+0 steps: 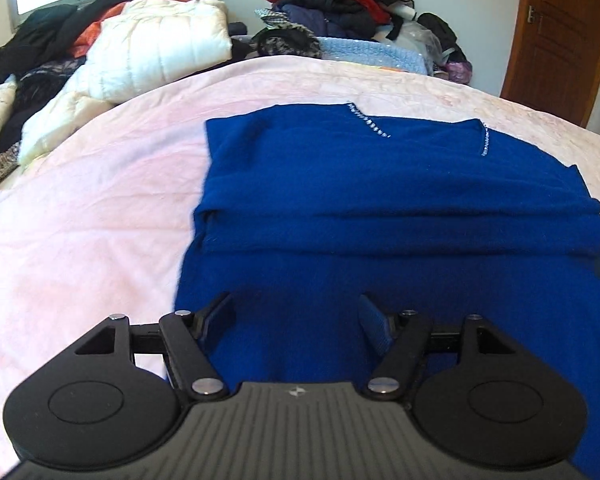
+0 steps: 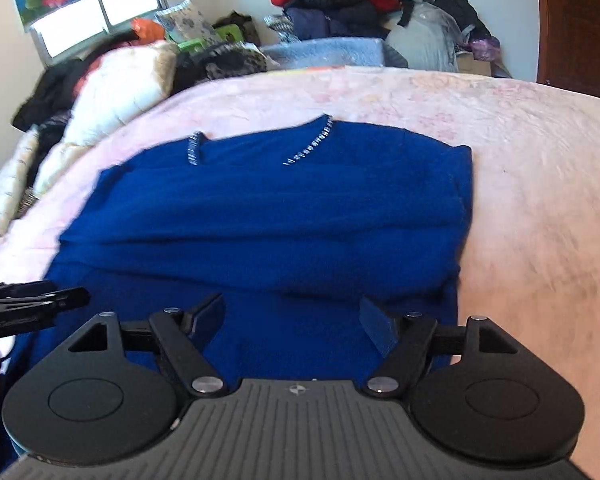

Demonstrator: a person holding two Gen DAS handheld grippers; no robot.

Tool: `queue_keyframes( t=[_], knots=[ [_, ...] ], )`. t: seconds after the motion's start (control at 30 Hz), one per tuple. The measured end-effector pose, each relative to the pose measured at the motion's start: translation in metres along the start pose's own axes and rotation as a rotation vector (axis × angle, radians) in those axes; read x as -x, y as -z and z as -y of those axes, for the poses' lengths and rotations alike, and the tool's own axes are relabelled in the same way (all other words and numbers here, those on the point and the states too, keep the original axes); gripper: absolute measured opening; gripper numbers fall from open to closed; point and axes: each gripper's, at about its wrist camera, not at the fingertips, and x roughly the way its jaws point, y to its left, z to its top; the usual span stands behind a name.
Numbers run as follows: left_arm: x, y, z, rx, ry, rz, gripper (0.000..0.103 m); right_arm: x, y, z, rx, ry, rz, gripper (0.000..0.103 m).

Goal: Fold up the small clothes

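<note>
A royal-blue knit top (image 1: 380,192) with sparkly trim at its V neckline lies flat on the pink bedspread (image 1: 80,208), its sides turned inward and a fold ridge running across its middle. My left gripper (image 1: 296,322) hovers open over the near left part of the top, nothing between its fingers. In the right wrist view the same top (image 2: 280,208) spreads ahead, and my right gripper (image 2: 292,322) stands open above its near right part, jaws empty. The left gripper's black tip (image 2: 32,304) shows at that view's left edge.
White quilted bedding (image 1: 156,48) and dark clothes are heaped at the bed's far left. A tall pile of red, black and navy garments (image 1: 332,4) rises behind the bed. A wooden door (image 1: 560,32) stands at the right. Bare pink bedspread (image 2: 540,168) flanks the top.
</note>
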Motion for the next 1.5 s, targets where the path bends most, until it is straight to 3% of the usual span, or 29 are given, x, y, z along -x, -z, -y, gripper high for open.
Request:
queue_keyframes(
  t=[0.1,0.2,0.27,0.37,0.43,0.57,0.67,0.73,0.93,1.07,1.17,1.27,1.5],
  knots=[
    [0.020,0.018,-0.006,0.011,-0.027,-0.024,0.069,0.035,0.032,-0.004,-0.030,-0.054,0.018,0.079],
    [0.039,0.041,-0.012,0.041,-0.025,-0.047,0.069,0.060,0.071,-0.014,-0.008,-0.052,-0.010,0.080],
    [0.049,0.054,-0.015,0.059,-0.018,-0.054,0.070,0.068,0.098,-0.024,0.056,-0.018,-0.037,0.082],
    [0.061,0.071,-0.015,0.045,-0.024,-0.056,0.077,0.081,0.131,-0.043,0.227,0.039,-0.004,0.089],
    [0.068,0.078,-0.017,0.050,-0.017,-0.054,0.077,0.089,0.142,-0.052,0.287,0.073,0.001,0.090],
    [0.081,0.088,-0.024,0.084,0.006,-0.067,0.077,0.104,0.142,-0.054,0.237,0.058,0.005,0.090],
    [0.096,0.099,-0.037,0.137,0.083,-0.078,0.078,0.118,0.140,-0.048,0.170,0.043,0.018,0.090],
    [0.107,0.109,-0.053,0.203,0.182,-0.093,0.078,0.126,0.137,-0.037,0.086,0.010,0.004,0.091],
    [0.124,0.142,-0.115,0.498,0.487,-0.176,0.079,0.148,0.152,0.027,-0.344,-0.164,-0.094,0.090],
    [0.122,0.160,-0.140,0.624,0.625,-0.237,0.078,0.166,0.173,0.049,-0.445,-0.197,-0.093,0.091],
    [0.118,0.173,-0.151,0.692,0.742,-0.297,0.079,0.167,0.184,0.060,-0.541,-0.337,-0.160,0.093],
    [0.113,0.181,-0.154,0.721,0.791,-0.343,0.079,0.164,0.191,0.059,-0.563,-0.433,-0.235,0.094],
    [0.112,0.185,-0.160,0.763,0.817,-0.369,0.079,0.162,0.188,0.054,-0.582,-0.470,-0.253,0.099]
  ],
)
